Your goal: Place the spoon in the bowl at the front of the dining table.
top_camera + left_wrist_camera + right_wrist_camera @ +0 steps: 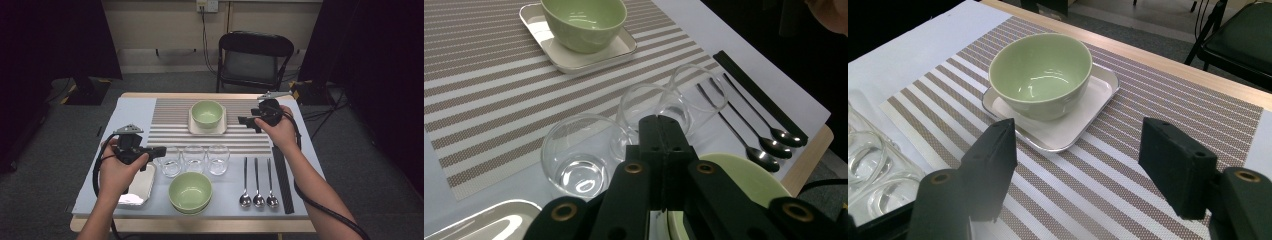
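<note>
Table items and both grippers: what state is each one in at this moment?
Left gripper: jaws shut, empty, above the glasses.
Right gripper: jaws open, empty, aimed at the far bowl.
Far pale green ceramic bowl: upright, empty, on a white square tray.
Near pale green bowl: upright, empty.
Three clear glass tumblers: upright, empty, in a row.
Three metal spoons: lying side by side.
Near silver tray: empty.

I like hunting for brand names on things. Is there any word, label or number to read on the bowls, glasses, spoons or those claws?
None can be read. The far green bowl, its white tray, the three glasses, the spoons, the left claw and the right claw all show plain surfaces. The wall socket is too small to tell.
</note>
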